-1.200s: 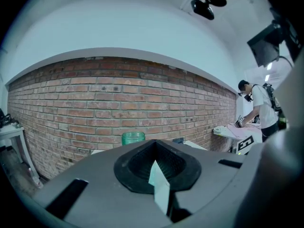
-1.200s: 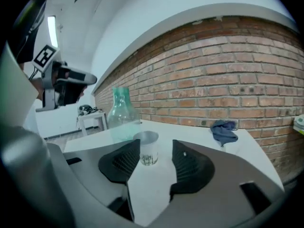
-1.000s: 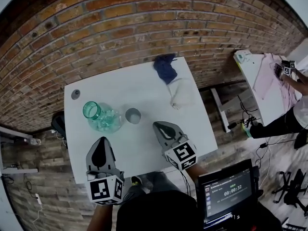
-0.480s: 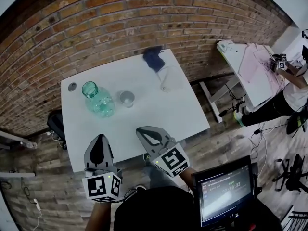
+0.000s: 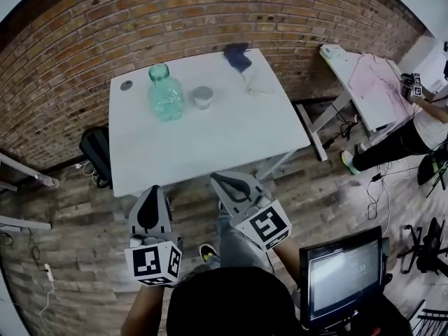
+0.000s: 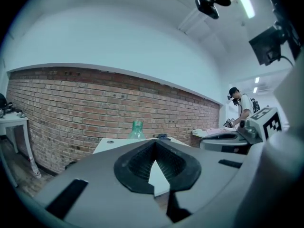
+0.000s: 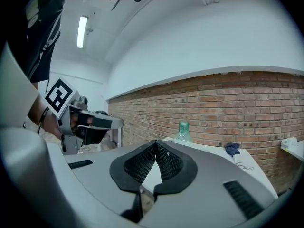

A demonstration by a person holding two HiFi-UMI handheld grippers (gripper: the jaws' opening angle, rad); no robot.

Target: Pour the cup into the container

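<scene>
I hold the left gripper and the right gripper with fingers clenched, both empty. The cup stands on the counter, at 3 o'clock just beside the green bottle.

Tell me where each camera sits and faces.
Head view: on the person's head, looking steeply down at the white table, green glass bottle and small grey cup; left gripper and right gripper show at the bottom, short of the table.
Left gripper view: rides the left gripper, facing the red brick wall; its shut jaws fill the foreground, right gripper at right.
Right gripper view: rides the right gripper, same heading; shut jaws, left gripper at left.
Both gripper views share the bottle.
</scene>
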